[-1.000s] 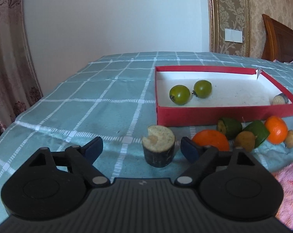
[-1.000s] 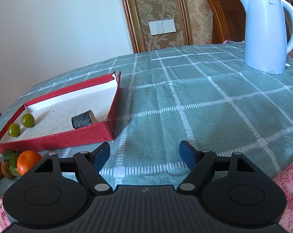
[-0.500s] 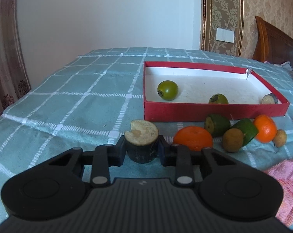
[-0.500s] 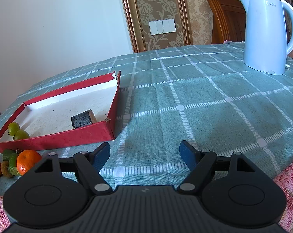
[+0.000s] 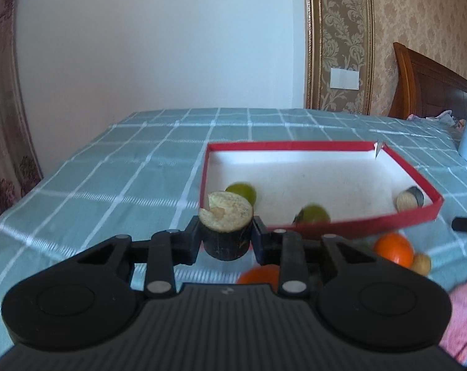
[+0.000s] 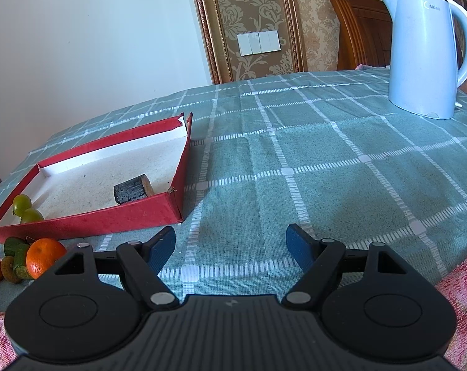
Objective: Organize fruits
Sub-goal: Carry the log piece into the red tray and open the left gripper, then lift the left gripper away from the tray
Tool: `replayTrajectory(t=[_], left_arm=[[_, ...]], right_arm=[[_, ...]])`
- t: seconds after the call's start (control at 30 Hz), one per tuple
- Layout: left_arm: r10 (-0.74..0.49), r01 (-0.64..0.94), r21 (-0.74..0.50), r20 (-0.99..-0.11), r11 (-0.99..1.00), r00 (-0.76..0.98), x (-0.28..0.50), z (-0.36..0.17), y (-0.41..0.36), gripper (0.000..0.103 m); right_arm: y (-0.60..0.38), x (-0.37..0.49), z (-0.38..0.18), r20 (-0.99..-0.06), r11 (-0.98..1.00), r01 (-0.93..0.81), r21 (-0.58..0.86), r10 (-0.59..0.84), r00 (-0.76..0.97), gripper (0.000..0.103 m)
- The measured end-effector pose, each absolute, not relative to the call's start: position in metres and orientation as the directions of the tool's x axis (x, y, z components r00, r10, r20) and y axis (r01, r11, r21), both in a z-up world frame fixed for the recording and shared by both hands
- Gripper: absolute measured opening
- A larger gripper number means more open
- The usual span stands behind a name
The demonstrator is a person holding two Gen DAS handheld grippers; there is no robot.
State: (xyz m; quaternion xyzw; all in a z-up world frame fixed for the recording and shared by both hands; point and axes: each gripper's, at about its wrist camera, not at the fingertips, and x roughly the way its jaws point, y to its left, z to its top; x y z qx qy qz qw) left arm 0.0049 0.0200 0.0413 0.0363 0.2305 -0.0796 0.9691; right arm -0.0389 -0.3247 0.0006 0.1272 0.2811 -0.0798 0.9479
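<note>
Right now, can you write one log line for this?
left gripper: shut on dark-skinned cut fruit chunk | right gripper: open | shallow red cardboard box: ahead

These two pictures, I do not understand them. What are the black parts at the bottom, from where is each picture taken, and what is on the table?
Each picture comes from a camera mounted on a hand-held gripper, looking forward along its two fingers. A person holds one gripper in each hand; there is no robot arm.

The left gripper has its jaws shut on a dark stub with a pale cut top. The right gripper is open and empty, above the cloth.

On the checked cloth lies a red box. It contains two green fruits and another dark stub. In front of it lie oranges and small green and brown fruits. A kettle stands farther back.
</note>
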Motion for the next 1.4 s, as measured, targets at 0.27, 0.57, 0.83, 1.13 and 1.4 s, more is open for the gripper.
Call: replayTrajectory(t=[0.27, 0.57, 0.83, 1.13, 1.4], left_arm=[[-0.142, 0.179, 0.036, -0.460, 0.983, 0.876, 0.045, 0.048, 0.002, 0.030], [-0.028, 0.065, 0.088, -0.364, 0.994, 0.931, 0.001, 0.043, 0.023, 0.097], [0.114, -0.125, -0.001, -0.402, 0.992, 0.909, -0.013, 0.021, 0.076, 0.103], [0.092, -0.184, -0.129, -0.515, 0.974, 0.852, 0.001, 0.013, 0.104, 0.103], [0.076, -0.177, -0.147, -0.522, 0.973, 0.850, 0.000, 0.010, 0.104, 0.103]], right_arm=[[-0.325, -0.039, 0.001, -0.552, 0.954, 0.222, 0.200, -0.077, 0.830, 0.078], [-0.324, -0.039, 0.001, -0.555, 0.955, 0.222, 0.195, -0.079, 0.828, 0.079], [-0.316, -0.043, 0.005, -0.509, 0.966, 0.139, 0.217, -0.010, 0.861, 0.080], [-0.244, -0.068, 0.017, -0.462, 0.994, -0.092, 0.056, 0.107, 0.880, 0.080], [-0.210, -0.073, 0.018, -0.464, 0.985, -0.171, -0.021, 0.142, 0.874, 0.068]])
